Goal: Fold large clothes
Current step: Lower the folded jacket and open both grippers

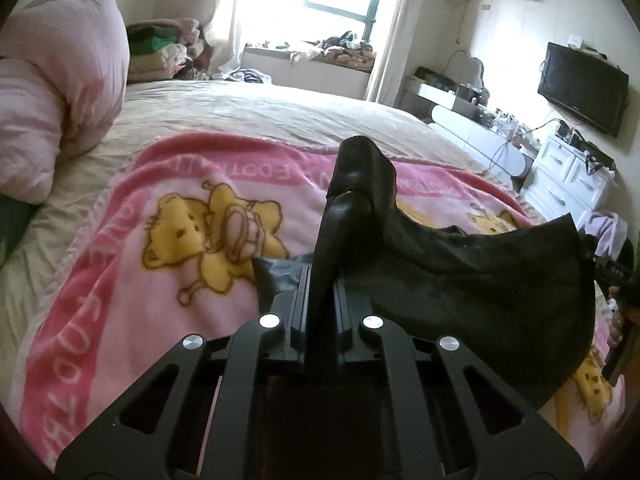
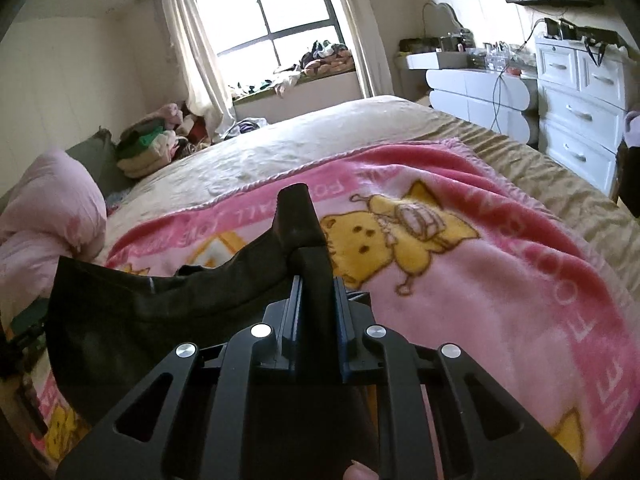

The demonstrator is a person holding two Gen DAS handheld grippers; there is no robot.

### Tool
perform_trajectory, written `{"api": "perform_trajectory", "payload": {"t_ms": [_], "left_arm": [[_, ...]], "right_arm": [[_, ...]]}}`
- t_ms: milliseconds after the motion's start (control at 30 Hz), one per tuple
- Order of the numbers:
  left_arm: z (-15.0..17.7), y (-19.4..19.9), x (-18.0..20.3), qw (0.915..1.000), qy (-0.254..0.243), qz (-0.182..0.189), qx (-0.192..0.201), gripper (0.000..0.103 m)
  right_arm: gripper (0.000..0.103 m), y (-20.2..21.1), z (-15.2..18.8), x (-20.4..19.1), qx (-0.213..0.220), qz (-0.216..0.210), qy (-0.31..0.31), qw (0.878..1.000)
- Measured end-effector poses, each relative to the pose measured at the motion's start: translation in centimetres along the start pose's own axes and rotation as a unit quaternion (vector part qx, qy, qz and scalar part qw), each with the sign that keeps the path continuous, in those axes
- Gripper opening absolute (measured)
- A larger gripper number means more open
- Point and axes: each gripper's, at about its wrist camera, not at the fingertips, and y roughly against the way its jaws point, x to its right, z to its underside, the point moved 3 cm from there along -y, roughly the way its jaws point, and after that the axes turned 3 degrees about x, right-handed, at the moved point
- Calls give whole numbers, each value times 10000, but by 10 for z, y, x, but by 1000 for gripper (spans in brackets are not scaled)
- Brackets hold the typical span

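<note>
Bed (image 1: 248, 112) fills the view ahead of both tools, beige sheet over it; a pink bear-print blanket (image 1: 132, 280) lies spread across the near part, directly beneath and in front of each tool; rolled pink quilt (image 1: 52, 80) off to the left of the left tool, touching the sheet.

Black garment (image 1: 460, 264), dark and slightly glossy, hangs slack between the two tools above the blanket; in the left wrist view it runs from the tool tips out to the right; in the right wrist view (image 2: 132, 312) it runs from the tips out to the left; middle sags toward the blanket, whether it touches cannot be told.

Left tool (image 1: 352, 196): jaws together, clamped on one end of the black garment; cloth bunches up over and past the tips. Right tool (image 2: 298, 216): jaws together, clamped on the other end; cloth trails off its left side. A fingertip of the person shows at the bottom edge of the right wrist view.

Step judged in hand: both ends gripped, garment carried above the blanket, ready for spreading or a first fold. Early in the task; no crease visible yet.

Next move judged to need: both tools drawn apart to take out the sag, kept level with each other; then lowered together onto the blanket so the cloth lands flat; grips kept firm, since the cloth looks slippery.
</note>
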Motion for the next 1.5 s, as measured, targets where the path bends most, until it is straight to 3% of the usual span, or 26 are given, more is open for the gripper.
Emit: {"api": "perform_trajectory", "payload": {"t_ms": [167, 600, 800, 1200, 1300, 1367, 1400, 1467, 1500], "left_arm": [[1, -16, -7, 9997, 199, -18, -110, 4], [4, -36, -13, 9993, 200, -234, -228, 4], [8, -47, -16, 9987, 170, -314, -366, 4], [31, -71, -31, 9953, 193, -652, -689, 12], [31, -67, -33, 9948, 197, -735, -677, 24], [31, -61, -39, 9937, 354, -790, -711, 50], [32, -59, -42, 9934, 424, -780, -727, 56], [35, -56, -51, 9919, 731, -611, -834, 81], [38, -54, -56, 9902, 960, -456, -910, 84]], "right_arm": [[13, -13, 1, 6, -109, -19, -243, 9996], [13, -40, 11, 10, -251, 239, -94, 9994], [14, -54, 23, 15, -547, 480, -26, 9973], [24, -73, 42, 28, -962, 642, -202, 9931], [34, -67, 41, 32, -961, 656, -356, 9926], [52, -61, 42, 35, -965, 663, -489, 9919], [58, -58, 42, 36, -975, 633, -535, 9918], [74, -50, 46, 38, -1079, 392, -710, 9908], [79, -47, 47, 39, -1093, 358, -764, 9904]]}}
